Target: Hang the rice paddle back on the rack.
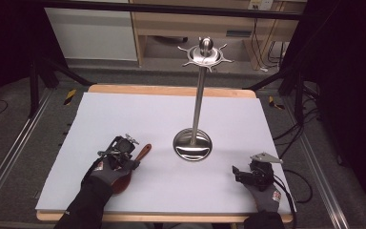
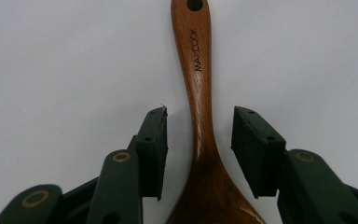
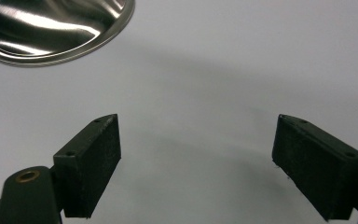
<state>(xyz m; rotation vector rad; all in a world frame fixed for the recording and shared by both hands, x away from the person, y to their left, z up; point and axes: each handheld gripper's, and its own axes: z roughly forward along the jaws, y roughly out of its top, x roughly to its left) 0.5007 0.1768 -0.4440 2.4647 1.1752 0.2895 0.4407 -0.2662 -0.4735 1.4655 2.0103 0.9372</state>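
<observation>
A brown wooden spoon (image 2: 199, 93) lies flat on the white board (image 2: 65, 70), its handle with a hanging hole pointing away from me. My left gripper (image 2: 198, 140) is lowered over the spoon's neck, one jaw on each side, with a small gap left between each pad and the wood. In the high view the spoon (image 1: 143, 151) sticks out to the right of the left gripper (image 1: 126, 155), and its bowl sits under the gloved hand. My right gripper (image 1: 240, 172) rests near the board's front right, and its jaws (image 3: 198, 163) stand wide open over bare board.
A steel stand with a round dished base (image 1: 192, 144) and a tall pole topped by a ring of hooks (image 1: 205, 53) stands mid-board. Its base (image 3: 56, 28) lies ahead and left of the right gripper. The board's wooden edge (image 1: 171, 89) runs along the back.
</observation>
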